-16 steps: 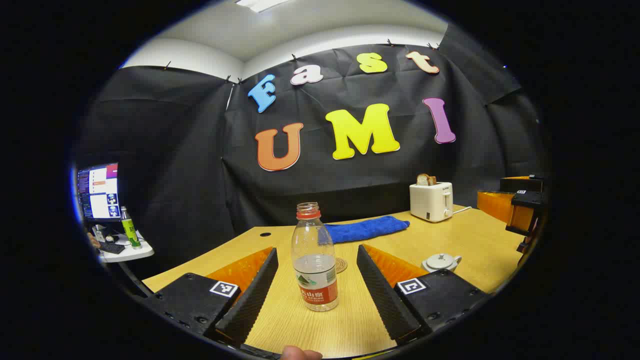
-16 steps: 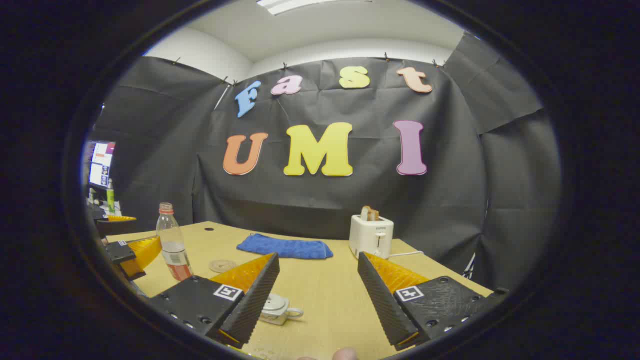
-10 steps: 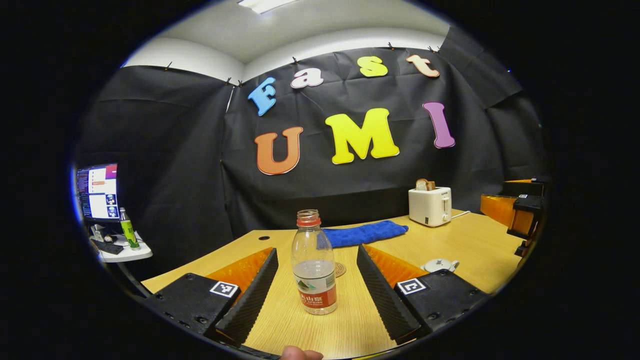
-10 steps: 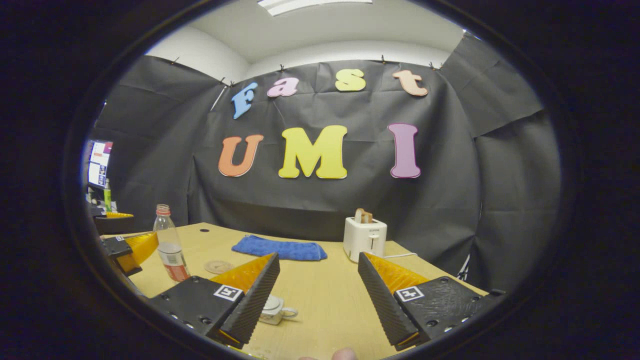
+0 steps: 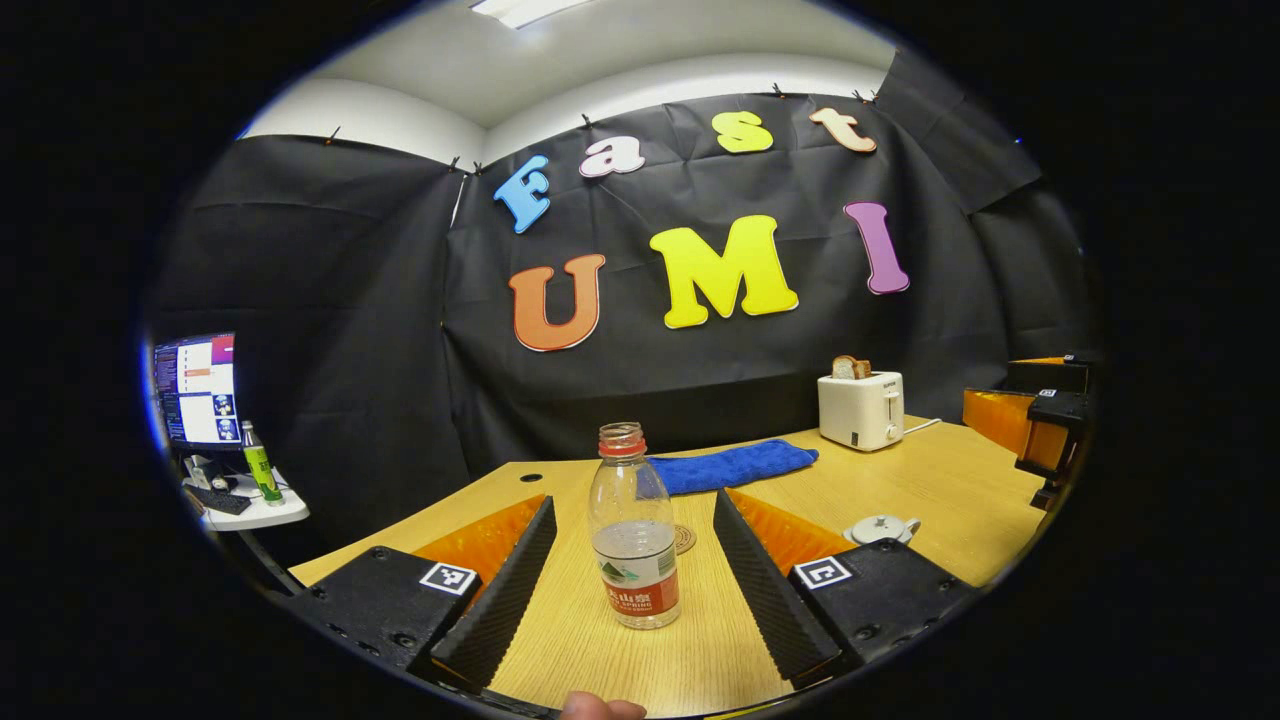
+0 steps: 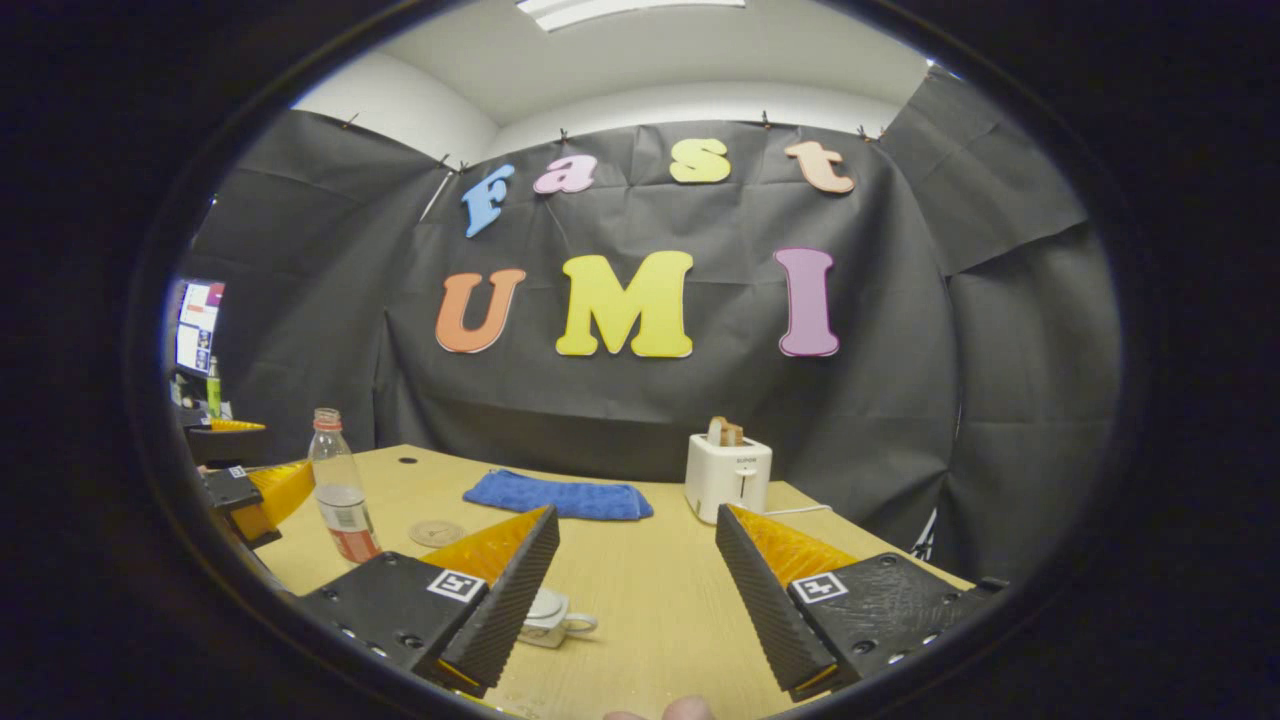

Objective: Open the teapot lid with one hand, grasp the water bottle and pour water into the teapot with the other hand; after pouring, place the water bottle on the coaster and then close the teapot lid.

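Opening stage, nothing yet done. We see the left gripper (image 5: 633,575) with its fingers spread wide to either side of the uncapped water bottle (image 5: 632,540), touching neither wall; the bottle stands upright on the table (image 5: 930,480), partly filled. Just behind the bottle lies the coaster (image 5: 684,538), bare. To the right of the bottle sits the teapot (image 5: 880,528), its lid (image 6: 545,603) on. The right gripper (image 6: 637,600) hangs near the teapot, likewise spread, holding nothing. We judge that lid-lifting, grasping, pouring, setting the bottle on the coaster and re-closing all remain.
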{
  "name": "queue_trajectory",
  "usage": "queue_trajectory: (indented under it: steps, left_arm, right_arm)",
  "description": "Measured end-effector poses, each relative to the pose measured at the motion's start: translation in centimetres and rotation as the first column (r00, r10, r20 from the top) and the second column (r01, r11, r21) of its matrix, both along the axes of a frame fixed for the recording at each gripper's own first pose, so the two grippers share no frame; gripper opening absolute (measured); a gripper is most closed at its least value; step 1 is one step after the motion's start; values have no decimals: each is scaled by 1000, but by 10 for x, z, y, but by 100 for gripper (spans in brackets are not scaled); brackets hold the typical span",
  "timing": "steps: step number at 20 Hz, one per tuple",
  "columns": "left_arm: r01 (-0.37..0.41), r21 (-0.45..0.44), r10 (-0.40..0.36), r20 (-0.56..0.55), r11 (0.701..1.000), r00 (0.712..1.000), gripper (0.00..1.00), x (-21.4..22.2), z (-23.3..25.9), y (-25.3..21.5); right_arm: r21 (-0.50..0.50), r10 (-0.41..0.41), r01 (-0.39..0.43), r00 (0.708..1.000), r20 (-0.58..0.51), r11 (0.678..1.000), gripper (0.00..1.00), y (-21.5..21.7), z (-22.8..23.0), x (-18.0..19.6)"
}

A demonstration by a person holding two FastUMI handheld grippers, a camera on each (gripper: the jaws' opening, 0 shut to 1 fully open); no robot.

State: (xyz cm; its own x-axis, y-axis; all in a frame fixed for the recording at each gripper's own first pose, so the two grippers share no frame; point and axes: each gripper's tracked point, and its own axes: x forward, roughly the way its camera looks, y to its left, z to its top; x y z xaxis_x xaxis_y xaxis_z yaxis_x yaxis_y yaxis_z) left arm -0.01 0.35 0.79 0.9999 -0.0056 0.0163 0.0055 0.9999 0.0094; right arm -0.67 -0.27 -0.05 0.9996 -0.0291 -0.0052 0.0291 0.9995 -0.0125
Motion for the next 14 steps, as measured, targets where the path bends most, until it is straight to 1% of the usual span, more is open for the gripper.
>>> queue_trajectory:
  steps: [1, 2, 8, 10, 11, 12, 13, 14]
  left_arm:
    - [0, 2, 0, -1, 1000, 1000, 99, 1, 0, 0]
    - [-4, 4, 4, 1, 1000, 1000, 99, 0, 0, 1]
    - [-18, -12, 18, 12, 1000, 1000, 99, -1, 5, 9]
    - [-24, -17, 24, 11, 1000, 1000, 99, -1, 5, 10]
    - [-24, -19, 24, 9, 1000, 1000, 99, -1, 5, 10]
    - [-23, -21, 24, 9, 1000, 1000, 99, -1, 5, 11]
    - [-24, -20, 24, 10, 1000, 1000, 99, -1, 6, 11]
    - [-25, -19, 25, 12, 1000, 1000, 99, -1, 6, 12]
  right_arm:
    - [-1, 1, -1, 1000, 0, 1000, 95, 2, -1, 0]
    - [0, 2, -2, 1000, -3, 1000, 97, 2, -1, 0]
    - [-3, 33, -33, 999, -29, 999, 97, 17, -11, 2]
    - [-3, 46, -46, 998, -41, 999, 97, 22, -16, 5]
    - [-3, 47, -47, 998, -47, 999, 93, 23, -20, 6]
    - [-3, 50, -50, 997, -53, 999, 97, 26, -24, 9]
    - [-2, 54, -54, 997, -63, 999, 97, 28, -30, 11]
    - [-2, 61, -61, 995, -78, 998, 95, 32, -36, 14]
